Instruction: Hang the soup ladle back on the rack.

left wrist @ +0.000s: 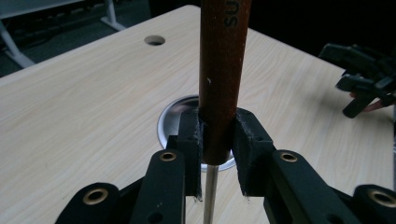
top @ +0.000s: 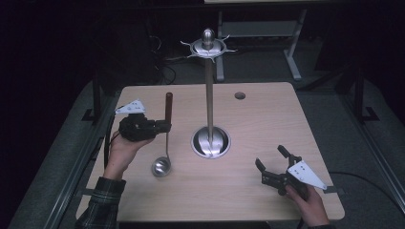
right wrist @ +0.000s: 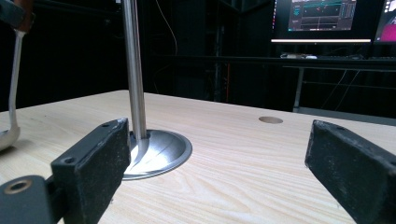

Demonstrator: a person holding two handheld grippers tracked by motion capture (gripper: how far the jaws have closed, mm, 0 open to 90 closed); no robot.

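High view: pale wood-grain tabletop (top: 267,114) with a round cable hole (top: 239,95) near the far edge, ringed by grey carpet and a dark room with white desk legs behind. Steel utensil stand (top: 210,138) at the middle, domed round base, tall pole, hooked crown on top. Left hand-held gripper (top: 161,127) clamped sideways on a ladle (top: 166,138) just left of the stand, brown handle upward, thin steel shaft down to a small round bowl at or just above the tabletop. Right hand-held gripper (top: 271,160) low near the front right corner, jaws spread and holding nothing, grey three-cornered plate on top. Plaid sleeve (top: 102,200) at lower left. Left gripper view: two black jaws shut on the lower end of the reddish-brown handle (left wrist: 219,79), pale metal shaft below; letters "SU" on the handle near the top edge, the rest cut off. Stand base behind the jaws, cable hole farther back, other gripper at far right. Right gripper view: jaws wide apart, low over the tabletop; mirrored stand base and pole (right wrist: 154,149) between and beyond them, ladle bowl at far left, lit monitors (right wrist: 322,18) on a distant desk, text too small to read.
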